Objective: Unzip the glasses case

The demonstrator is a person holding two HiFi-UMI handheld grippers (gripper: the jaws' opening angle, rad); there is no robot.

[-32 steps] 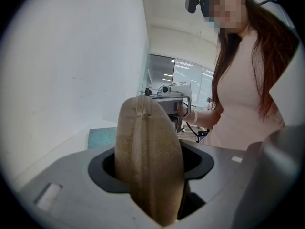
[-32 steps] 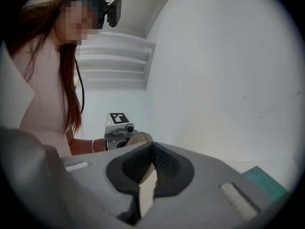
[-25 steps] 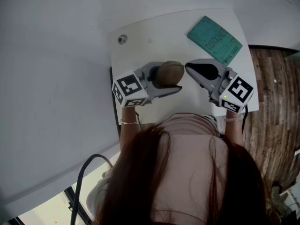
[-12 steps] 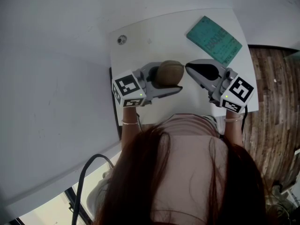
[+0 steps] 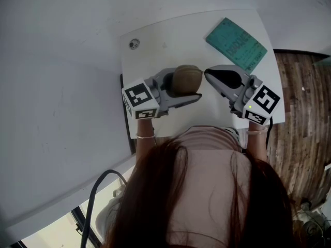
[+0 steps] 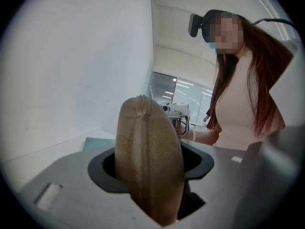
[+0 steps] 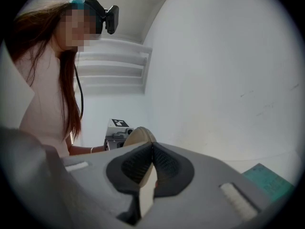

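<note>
A brown, egg-shaped glasses case (image 5: 187,79) is held over the white table (image 5: 155,40). My left gripper (image 5: 192,88) is shut on it, one jaw on each side. In the left gripper view the case (image 6: 150,161) stands up between the jaws, its seam facing the camera. My right gripper (image 5: 207,73) is shut, and its tips point at the case's right end from just beside it. In the right gripper view the dark pads (image 7: 164,163) meet at the tip and I see nothing between them. The case (image 7: 138,135) shows just beyond them.
A teal booklet (image 5: 236,43) lies at the table's far right corner. A small round metal fitting (image 5: 135,43) sits near the far left corner. Wooden floor (image 5: 302,118) lies beyond the right edge, and a black cable (image 5: 98,182) hangs at lower left.
The left gripper's marker cube has turned slightly. The case and the right gripper have stayed in place.
</note>
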